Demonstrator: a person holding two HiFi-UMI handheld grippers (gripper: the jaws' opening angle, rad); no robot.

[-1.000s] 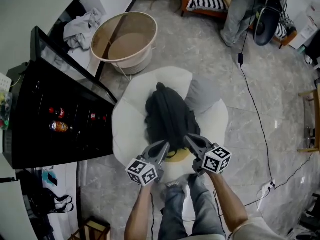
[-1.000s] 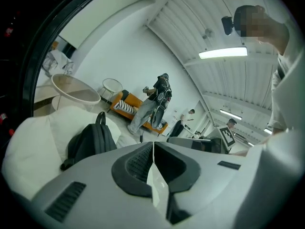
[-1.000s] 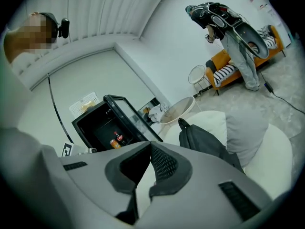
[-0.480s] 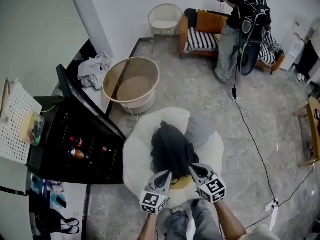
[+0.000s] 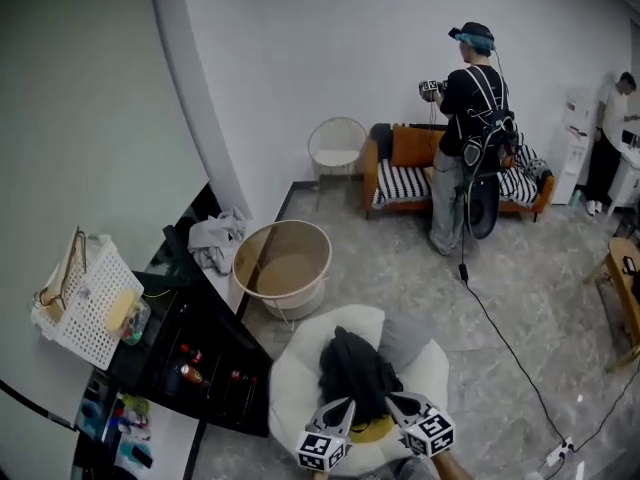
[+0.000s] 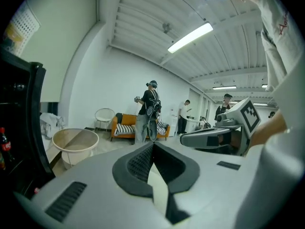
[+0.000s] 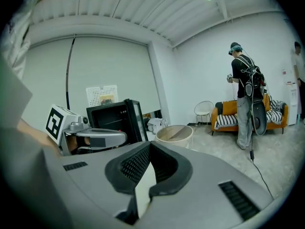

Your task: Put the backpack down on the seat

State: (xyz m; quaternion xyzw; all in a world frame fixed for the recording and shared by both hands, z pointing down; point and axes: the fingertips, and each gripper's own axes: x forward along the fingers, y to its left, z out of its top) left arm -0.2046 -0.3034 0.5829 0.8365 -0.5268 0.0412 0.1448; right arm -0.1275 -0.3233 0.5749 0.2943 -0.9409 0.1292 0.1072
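Head view: the black backpack (image 5: 352,368) lies on the white padded seat (image 5: 290,393), roughly at its centre, with a grey cushion (image 5: 405,336) just beside it on the right. Only this view shows the backpack and the seat. The left gripper (image 5: 345,405) and right gripper (image 5: 393,400) sit side by side at the near edge of the backpack. Whether their tips touch it cannot be determined from this angle. Left gripper view: the jaws are closed together, pad against pad, with nothing between them. This view looks level across the room and takes in the right gripper from the side, a lit ceiling light (image 6: 190,37) and further people at the far end, which the head view does not show. Right gripper view: the jaws are likewise closed together and empty, and the left gripper appears at the left with its marker cube (image 7: 59,120). All three views show the round tub (image 5: 285,268) and a standing person (image 5: 468,138) in front of an orange sofa (image 5: 400,178). The black cabinet (image 5: 200,363) is clearest in the head and right gripper views.
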